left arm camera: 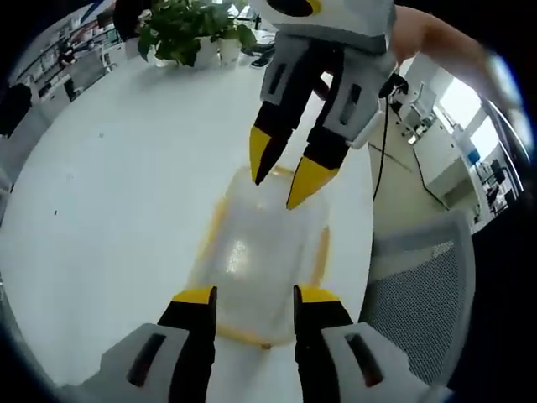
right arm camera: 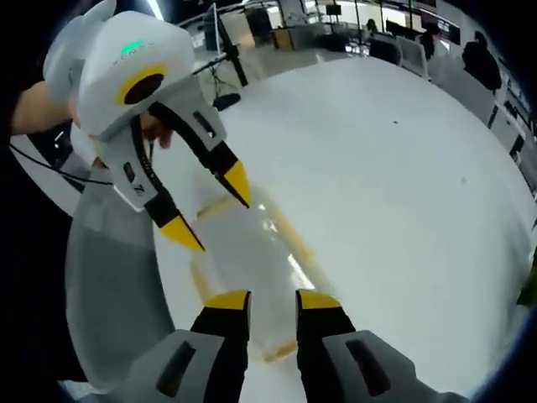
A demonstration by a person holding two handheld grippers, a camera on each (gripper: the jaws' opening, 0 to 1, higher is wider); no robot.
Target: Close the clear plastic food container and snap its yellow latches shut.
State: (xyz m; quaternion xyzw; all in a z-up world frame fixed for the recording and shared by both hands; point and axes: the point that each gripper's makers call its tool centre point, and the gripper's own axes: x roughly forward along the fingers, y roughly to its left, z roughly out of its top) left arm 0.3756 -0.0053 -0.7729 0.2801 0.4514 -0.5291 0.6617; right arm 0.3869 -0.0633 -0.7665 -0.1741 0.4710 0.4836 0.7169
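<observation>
Item one: a single clear plastic rectangular food container with yellow trim [left arm camera: 260,252], lying flat on the round white table [left arm camera: 109,210], close to the table edge that borders the grey mesh office chair [left arm camera: 419,285]. In my left gripper view its long axis runs straight away from my left gripper [left arm camera: 254,295] toward my right gripper [left arm camera: 285,179]; in the right gripper view the same box [right arm camera: 243,260] lies lengthwise between my right gripper [right arm camera: 273,298] and the left one [right arm camera: 216,210]. So I work it from its two short ends, one gripper at each, both about equally near: each pair of tips sits over or just beside its own end, and I cannot tell whether any tip touches the plastic. The lid looks to be lying on the box, though the glare keeps me from being sure it is seated. Yellow latches: I make out yellow strips along both long sides and at the short ends, at least four by my reading; whether any is snapped down I cannot tell. Grippers: two, each with two black jaws tipped in yellow; both stand parted with a clear gap, neither grasping anything. Elsewhere on the table: one potted green plant [left arm camera: 189,29] at the far edge. My judgement: the next move is a press down at each short end.
</observation>
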